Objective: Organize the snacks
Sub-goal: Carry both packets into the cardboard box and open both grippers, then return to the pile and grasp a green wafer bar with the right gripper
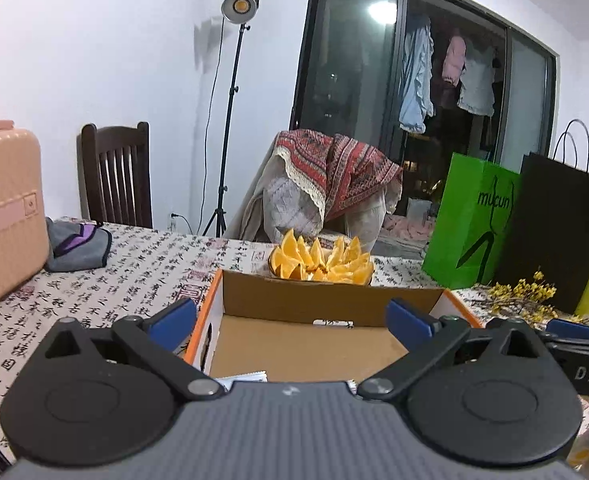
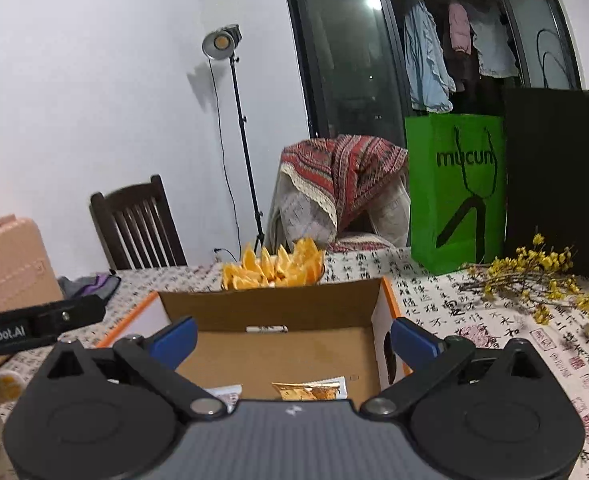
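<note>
The left gripper [image 1: 292, 322] and the right gripper [image 2: 294, 338] are both held with jaws spread wide and nothing between them, above an open cardboard box [image 2: 270, 306] on the calligraphy-print tablecloth [image 2: 446, 300]. A golden snack packet [image 2: 312, 391] and a white packet [image 2: 226, 394] are seen lying on the box floor at its near edge. A bowl of orange wedges [image 1: 321, 261] is placed just behind the box.

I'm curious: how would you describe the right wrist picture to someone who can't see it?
An open, empty claw with blue fingertips points into an open cardboard box holding a golden snack packet. Behind the box on the calligraphy-print tablecloth sit a pile of orange wedges, a green shopping bag and yellow flower sprigs.
</note>
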